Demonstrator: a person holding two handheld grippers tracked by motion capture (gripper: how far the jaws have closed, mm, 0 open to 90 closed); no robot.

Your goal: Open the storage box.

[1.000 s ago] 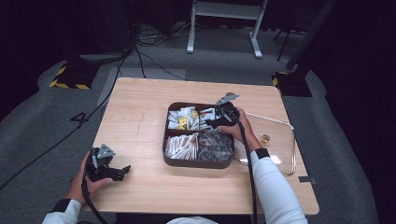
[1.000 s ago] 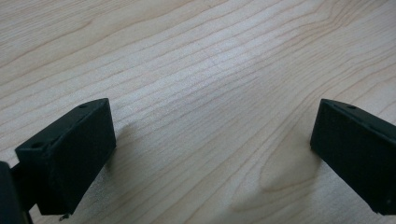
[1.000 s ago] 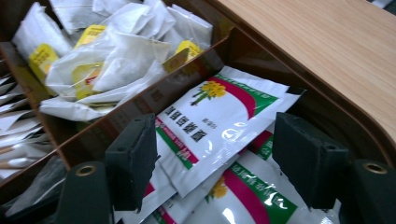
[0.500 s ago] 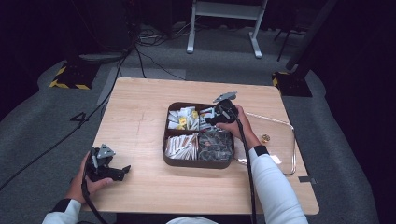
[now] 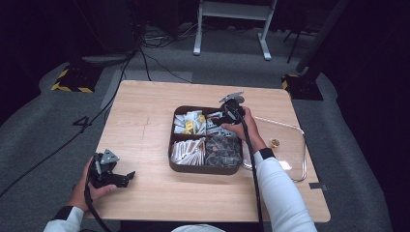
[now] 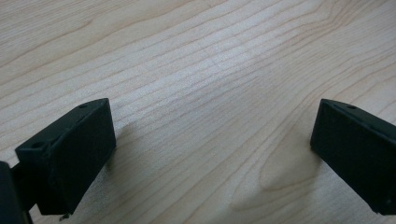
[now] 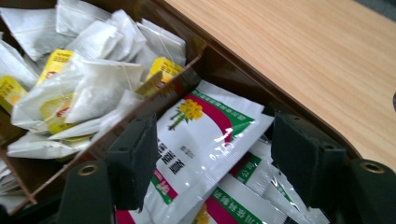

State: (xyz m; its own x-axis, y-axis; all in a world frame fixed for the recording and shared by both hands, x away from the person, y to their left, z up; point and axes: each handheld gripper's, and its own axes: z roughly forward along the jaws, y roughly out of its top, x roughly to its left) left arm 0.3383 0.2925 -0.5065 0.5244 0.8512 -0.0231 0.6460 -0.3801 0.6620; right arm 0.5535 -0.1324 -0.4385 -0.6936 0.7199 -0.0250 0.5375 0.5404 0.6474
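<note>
Top sachet (image 7: pixel 201 135), white with a red-and-green band and a yellow flower print, lies flat on a stack of like sachets (image 7: pixel 243 200) in the far right compartment of the dark brown divided tray (image 5: pixel 170 145). Right gripper (image 7: pixel 212 158) is lowered into that compartment, jaws wide apart, one on each side of the top sachet; neither pad appears to press it, though contact at the left jaw's lower edge is hard to judge from this angle. Nothing is held. In the high view the right gripper (image 5: pixel 227 113) sits over the tray's far right corner, the hand behind it. Neighbouring far left compartment holds tea bags (image 7: pixel 88 88) with yellow tags, separated from the sachets by a thin brown divider (image 7: pixel 140 102). The near compartments hold paper sticks (image 5: pixel 187 151) and dark packets (image 5: pixel 223 149). A clear lid (image 5: pixel 290 150) lies on the table (image 5: pixel 140 116) just right of the tray, with a small gold object (image 5: pixel 275 142) on or under it. Left gripper (image 5: pixel 109 171) rests at the table's near left corner, well apart from the tray; its own view shows both jaws wide open over bare wood (image 6: pixel 210 93), empty. Judgement: early stage, approach done, jaws bracket the sachet. Remaining: close, lift clear of the stack, carry out and place.
</note>
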